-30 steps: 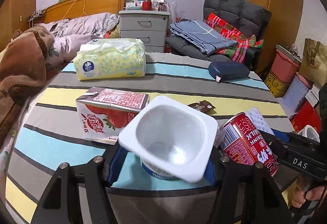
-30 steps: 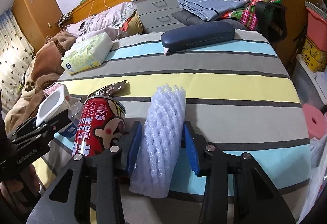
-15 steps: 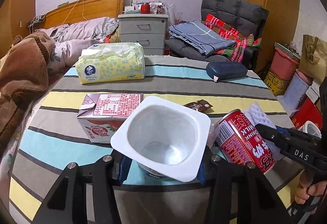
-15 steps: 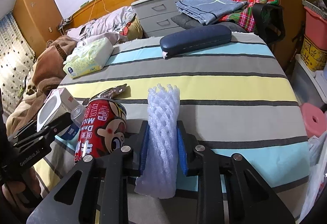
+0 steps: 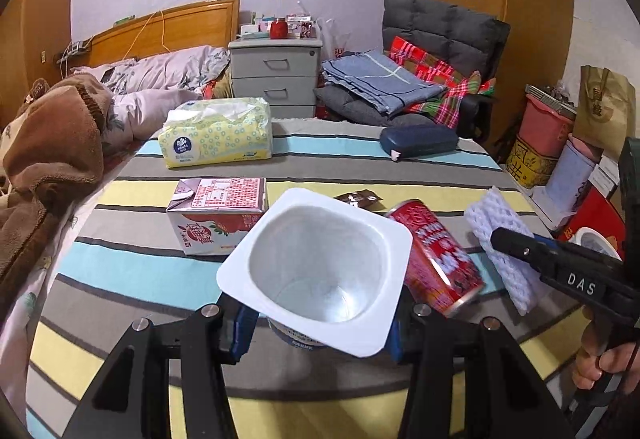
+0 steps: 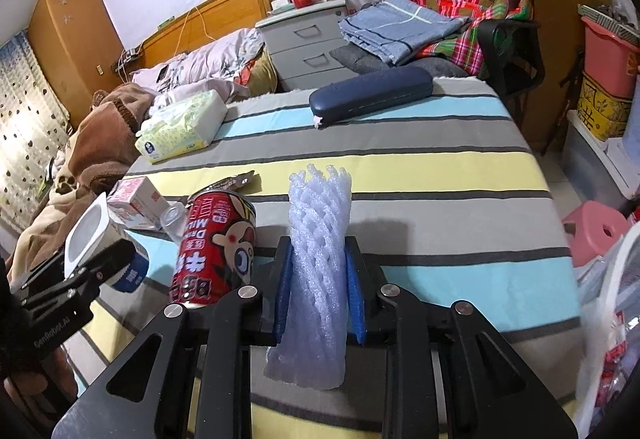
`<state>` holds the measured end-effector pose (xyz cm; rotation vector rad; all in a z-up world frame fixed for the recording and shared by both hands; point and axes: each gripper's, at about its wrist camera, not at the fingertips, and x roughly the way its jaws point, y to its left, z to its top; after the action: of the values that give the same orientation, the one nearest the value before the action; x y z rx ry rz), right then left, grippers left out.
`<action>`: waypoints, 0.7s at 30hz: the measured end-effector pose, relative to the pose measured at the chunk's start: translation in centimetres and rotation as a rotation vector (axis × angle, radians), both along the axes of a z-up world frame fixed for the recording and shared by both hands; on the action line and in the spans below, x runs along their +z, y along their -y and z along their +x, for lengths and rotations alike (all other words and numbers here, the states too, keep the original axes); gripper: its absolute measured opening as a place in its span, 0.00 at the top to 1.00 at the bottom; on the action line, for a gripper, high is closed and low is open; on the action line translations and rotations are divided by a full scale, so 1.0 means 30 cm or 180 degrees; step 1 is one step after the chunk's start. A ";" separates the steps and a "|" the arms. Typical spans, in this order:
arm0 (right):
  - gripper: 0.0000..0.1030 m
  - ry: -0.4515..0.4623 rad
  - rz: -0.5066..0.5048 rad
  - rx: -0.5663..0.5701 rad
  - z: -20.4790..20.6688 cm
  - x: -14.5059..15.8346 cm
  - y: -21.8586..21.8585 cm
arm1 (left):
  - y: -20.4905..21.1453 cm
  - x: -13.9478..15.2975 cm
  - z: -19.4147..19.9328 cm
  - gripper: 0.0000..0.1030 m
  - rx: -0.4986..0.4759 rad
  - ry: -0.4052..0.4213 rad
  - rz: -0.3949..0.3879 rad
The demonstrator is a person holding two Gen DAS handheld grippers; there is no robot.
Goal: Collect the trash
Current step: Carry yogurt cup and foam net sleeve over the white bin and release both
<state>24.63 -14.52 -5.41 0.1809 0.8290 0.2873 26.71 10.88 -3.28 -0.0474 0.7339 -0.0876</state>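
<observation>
Left claw (image 5: 320, 323) clenched on the white yogurt cup (image 5: 316, 271), raised off the striped tabletop (image 6: 420, 167). Right claw (image 6: 318, 291) has just squeezed shut on the foam net sleeve (image 6: 318, 271). Risks: thin cup may buckle or slip out; soft foam may slide free. Red can (image 6: 216, 247) lies close and could get knocked. Can reads "MILK"; claw body reads "DAS".

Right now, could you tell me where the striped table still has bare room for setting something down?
The widest bare patch of the table lies between the glasses case and the foam net, out to the right edge. Another lies between tissue pack and glasses case. It is crowded around the milk carton, red can and wrapper.
</observation>
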 end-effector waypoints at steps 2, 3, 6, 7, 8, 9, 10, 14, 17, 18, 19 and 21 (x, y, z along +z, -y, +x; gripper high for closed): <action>0.76 0.0029 0.0019 -0.0029 -0.018 0.013 0.013 | 0.014 0.020 -0.029 0.51 -0.0015 0.0034 -0.0013; 0.76 0.0047 0.0033 -0.0045 -0.028 0.019 0.021 | 0.022 0.030 -0.044 0.51 -0.0024 0.0044 -0.0017; 0.76 0.0097 0.0052 -0.0085 -0.061 0.041 0.043 | 0.051 0.060 -0.090 0.51 -0.0072 0.0096 -0.0008; 0.76 0.0126 0.0051 -0.0101 -0.076 0.051 0.053 | 0.062 0.070 -0.101 0.51 -0.0085 0.0103 0.0003; 0.76 0.0142 0.0044 -0.0112 -0.084 0.057 0.057 | 0.075 0.082 -0.115 0.51 -0.0102 0.0121 0.0011; 0.76 0.0162 0.0039 -0.0124 -0.095 0.064 0.064 | 0.087 0.095 -0.130 0.51 -0.0121 0.0136 0.0011; 0.76 0.0195 0.0038 -0.0141 -0.110 0.075 0.075 | 0.098 0.104 -0.142 0.51 -0.0131 0.0144 0.0013; 0.75 0.0280 0.0040 -0.0196 -0.150 0.104 0.111 | 0.150 0.142 -0.195 0.51 -0.0219 0.0212 -0.0005; 0.75 0.0346 0.0014 -0.0256 -0.179 0.123 0.139 | 0.195 0.164 -0.225 0.51 -0.0299 0.0249 0.0005; 0.75 0.0367 0.0005 -0.0285 -0.190 0.129 0.152 | 0.209 0.171 -0.234 0.51 -0.0323 0.0257 0.0003; 0.75 0.0384 0.0007 -0.0303 -0.198 0.133 0.161 | 0.228 0.180 -0.246 0.51 -0.0364 0.0274 -0.0004; 0.75 0.0417 0.0016 -0.0357 -0.220 0.143 0.190 | 0.262 0.192 -0.264 0.51 -0.0420 0.0305 -0.0004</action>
<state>18.03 -20.22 -1.12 0.2104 0.6858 0.1937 18.79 3.02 2.48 0.0041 0.6408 -0.2148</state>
